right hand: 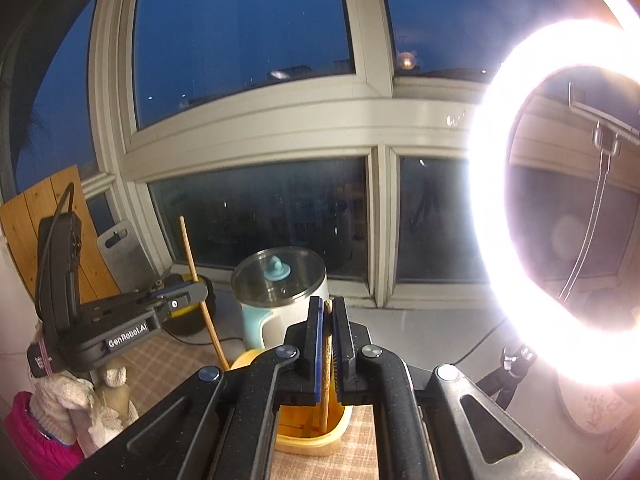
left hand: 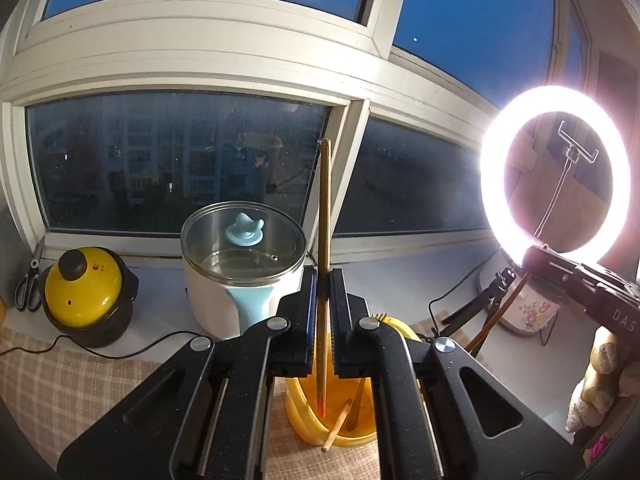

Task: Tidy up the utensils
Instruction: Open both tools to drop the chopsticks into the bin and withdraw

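A long wooden chopstick (left hand: 324,216) stands nearly upright, pinched between the closed jaws of the left gripper (left hand: 323,300). Most of its length rises above the jaws; its lower, reddish tip hangs below them inside the yellow utensil holder (left hand: 304,420). A second wooden chopstick (right hand: 328,352) is clamped the same way in the closed jaws of the right gripper (right hand: 328,328): only a short end shows above the pads, and the rest runs down between and below them into the same holder. Inside the holder, below the left jaws, another wooden stick (left hand: 336,426) leans against the rim beside a metal handle, and fork tines (left hand: 380,315) peek up just right of the jaws. Beyond both pairs of jaws sits a white pot with a glass lid (left hand: 242,252) on the windowsill. Left of the left jaws is a yellow-lidded crock (left hand: 82,288), with scissors (left hand: 30,284) further left. To the right glows a ring light (left hand: 554,176).
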`<state>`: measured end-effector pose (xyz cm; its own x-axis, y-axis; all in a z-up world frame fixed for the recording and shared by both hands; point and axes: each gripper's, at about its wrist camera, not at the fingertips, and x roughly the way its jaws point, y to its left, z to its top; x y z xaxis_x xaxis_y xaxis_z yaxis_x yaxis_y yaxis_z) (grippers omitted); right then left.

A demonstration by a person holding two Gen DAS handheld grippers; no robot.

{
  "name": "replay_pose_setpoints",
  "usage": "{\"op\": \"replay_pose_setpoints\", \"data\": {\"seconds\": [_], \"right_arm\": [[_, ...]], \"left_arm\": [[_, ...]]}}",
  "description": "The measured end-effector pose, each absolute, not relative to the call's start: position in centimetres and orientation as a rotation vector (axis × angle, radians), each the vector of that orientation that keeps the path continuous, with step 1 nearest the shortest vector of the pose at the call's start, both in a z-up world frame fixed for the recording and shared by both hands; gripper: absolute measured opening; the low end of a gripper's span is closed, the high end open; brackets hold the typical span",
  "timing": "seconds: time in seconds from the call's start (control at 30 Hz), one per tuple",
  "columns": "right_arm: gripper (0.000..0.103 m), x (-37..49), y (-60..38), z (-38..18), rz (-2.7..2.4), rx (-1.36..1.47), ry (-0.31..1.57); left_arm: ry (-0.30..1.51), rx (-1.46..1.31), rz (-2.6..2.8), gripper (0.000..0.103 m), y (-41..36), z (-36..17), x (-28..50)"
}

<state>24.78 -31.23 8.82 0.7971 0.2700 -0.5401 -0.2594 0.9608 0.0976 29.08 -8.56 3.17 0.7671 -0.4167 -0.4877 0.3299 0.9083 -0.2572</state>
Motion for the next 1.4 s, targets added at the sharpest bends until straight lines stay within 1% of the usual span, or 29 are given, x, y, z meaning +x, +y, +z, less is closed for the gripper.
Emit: {"op": "replay_pose_setpoints", "data": {"seconds": [0.27,0.3,0.33,0.37,0.4,0.43,0.47,0.5,0.53,0.7,0.73,1.17,1.4], "right_arm": [[0.002,24.6,-31.0,7.3,0.295,0.013,0.629],[0.007,24.7,-31.0,7.2,0.297,0.013,0.635],[0.024,24.7,-31.0,7.0,0.294,0.014,0.639],[0.032,24.7,-31.1,6.9,0.288,0.016,0.638],[0.042,24.5,-31.2,6.8,0.284,0.018,0.637],[0.05,24.4,-31.2,6.7,0.282,0.019,0.641],[0.054,24.4,-31.3,6.6,0.282,0.021,0.644],[0.063,24.2,-31.4,6.4,0.282,0.025,0.647],[0.07,24.0,-31.5,6.3,0.276,0.029,0.647],[0.081,22.9,-31.8,6.1,0.261,0.044,0.649],[0.083,22.7,-31.9,6.0,0.257,0.046,0.649],[0.085,19.1,-32.3,5.7,0.254,0.041,0.65],[0.085,17.2,-32.1,3.4,0.279,0.021,0.709]], "left_arm": [[0.593,-0.151,-0.419,0.004,-8.8,2.7,28.8],[0.596,-0.147,-0.42,0.006,-8.9,2.6,28.7],[0.597,-0.142,-0.416,0.02,-8.9,2.6,28.5],[0.595,-0.141,-0.418,0.029,-8.9,2.7,28.4],[0.589,-0.143,-0.419,0.044,-8.9,2.7,28.1],[0.583,-0.143,-0.417,0.048,-8.8,2.7,27.9],[0.58,-0.141,-0.415,0.048,-8.8,2.8,27.7],[0.58,-0.14,-0.413,0.048,-8.8,2.8,27.5],[0.581,-0.143,-0.411,0.048,-8.7,2.8,27.3],[0.586,-0.146,-0.407,0.048,-8.2,2.7,26.5],[0.585,-0.144,-0.404,0.048,-8.0,2.7,26.2],[0.593,-0.124,-0.393,0.048,-6.2,2.7,22.5],[0.634,-0.084,-0.377,0.048,-5.0,0.9,19.9]]}}
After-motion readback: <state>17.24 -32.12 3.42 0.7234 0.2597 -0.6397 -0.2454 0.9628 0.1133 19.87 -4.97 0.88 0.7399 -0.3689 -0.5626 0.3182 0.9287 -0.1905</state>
